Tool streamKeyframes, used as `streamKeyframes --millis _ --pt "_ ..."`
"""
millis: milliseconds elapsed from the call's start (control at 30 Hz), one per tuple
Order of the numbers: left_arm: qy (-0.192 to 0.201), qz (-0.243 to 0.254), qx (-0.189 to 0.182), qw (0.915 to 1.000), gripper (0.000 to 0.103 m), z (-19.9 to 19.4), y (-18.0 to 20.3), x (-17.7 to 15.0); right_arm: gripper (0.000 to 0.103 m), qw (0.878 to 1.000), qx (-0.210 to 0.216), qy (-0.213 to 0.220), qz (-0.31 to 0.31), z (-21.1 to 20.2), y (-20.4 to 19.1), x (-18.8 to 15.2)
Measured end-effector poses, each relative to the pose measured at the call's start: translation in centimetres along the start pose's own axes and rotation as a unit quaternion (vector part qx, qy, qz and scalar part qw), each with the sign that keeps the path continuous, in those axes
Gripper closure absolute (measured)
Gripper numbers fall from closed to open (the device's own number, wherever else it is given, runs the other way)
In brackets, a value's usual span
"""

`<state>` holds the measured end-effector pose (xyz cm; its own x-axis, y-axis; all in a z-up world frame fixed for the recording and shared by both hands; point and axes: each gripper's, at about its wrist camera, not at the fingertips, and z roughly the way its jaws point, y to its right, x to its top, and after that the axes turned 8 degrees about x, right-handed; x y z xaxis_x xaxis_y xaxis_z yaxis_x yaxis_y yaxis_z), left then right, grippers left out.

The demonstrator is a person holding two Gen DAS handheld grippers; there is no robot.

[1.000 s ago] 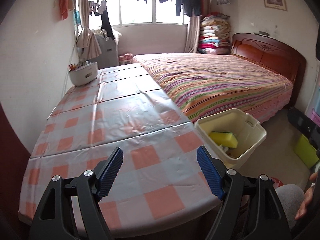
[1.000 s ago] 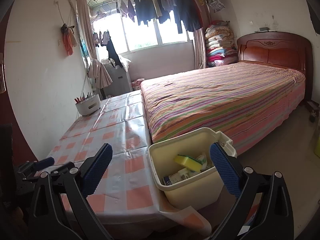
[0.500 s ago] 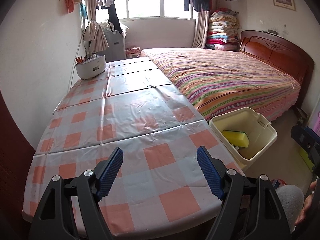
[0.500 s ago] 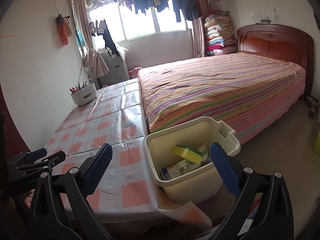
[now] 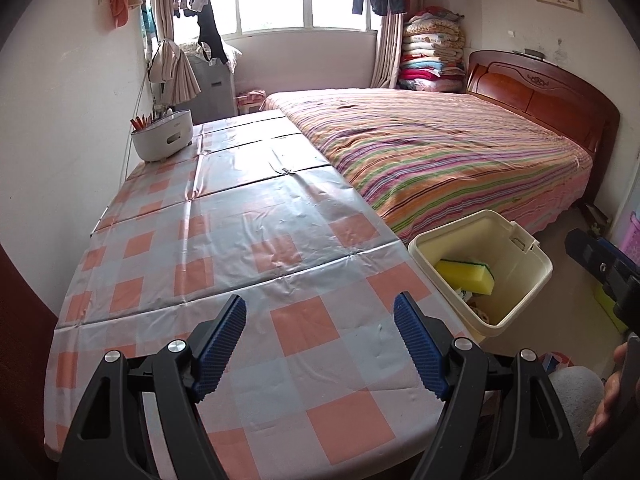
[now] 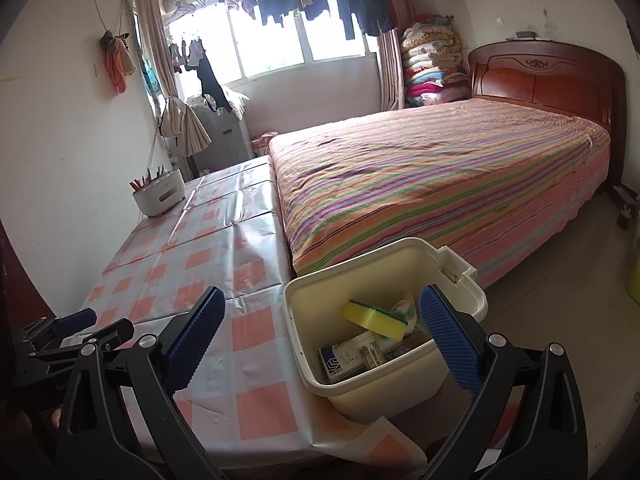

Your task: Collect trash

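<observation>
A cream plastic bin (image 5: pixel 520 280) (image 6: pixel 404 264) stands by the table's right edge, beside the bed. It holds a yellow and green sponge (image 5: pixel 464 276) (image 6: pixel 374 318), a printed carton (image 6: pixel 352 358) and crumpled wrappers (image 6: pixel 404 310). My left gripper (image 5: pixel 320 336) is open and empty above the near end of the checked tablecloth (image 5: pixel 240 248). My right gripper (image 6: pixel 320 330) is open and empty, held above the bin's near rim. The left gripper shows at the left edge of the right wrist view (image 6: pixel 76 326).
A white pen holder (image 5: pixel 162 140) (image 6: pixel 158 196) stands at the table's far left corner by the wall. A striped bed (image 5: pixel 448 152) (image 6: pixel 440 176) runs along the table's right side. Floor lies to the right of the bin.
Both grippers have risen and pulled back slightly, so the table and bin sit lower in view. Both stay open and empty. The bin's contents have not moved.
</observation>
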<state>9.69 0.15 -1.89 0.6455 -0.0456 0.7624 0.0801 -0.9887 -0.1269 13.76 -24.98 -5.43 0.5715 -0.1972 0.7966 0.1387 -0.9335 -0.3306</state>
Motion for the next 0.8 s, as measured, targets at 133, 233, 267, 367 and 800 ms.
streamKeyframes --millis 133,233,267,367,800 --pt "0.0 0.002 -0.003 1.0 0.029 0.2 0.0 0.2 0.007 1.0 -0.002 -0.002 0.003 0.4 0.1 0.2" --pt "0.0 0.003 -0.003 1.0 0.029 0.3 0.0 0.3 0.007 1.0 0.0 -0.006 0.005 0.9 0.0 0.3" --pt "-0.001 0.003 -0.002 1.0 0.029 0.3 0.0 0.3 0.007 1.0 0.001 -0.007 0.006 1.0 0.0 0.3" --pt "-0.001 0.001 -0.003 1.0 0.029 0.5 -0.2 0.4 0.007 1.0 0.003 -0.009 0.002 1.3 -0.4 0.4" --pt "-0.008 -0.002 -0.007 0.9999 0.029 1.2 -1.0 0.3 0.007 1.0 0.007 -0.013 -0.004 1.9 -1.2 0.5"
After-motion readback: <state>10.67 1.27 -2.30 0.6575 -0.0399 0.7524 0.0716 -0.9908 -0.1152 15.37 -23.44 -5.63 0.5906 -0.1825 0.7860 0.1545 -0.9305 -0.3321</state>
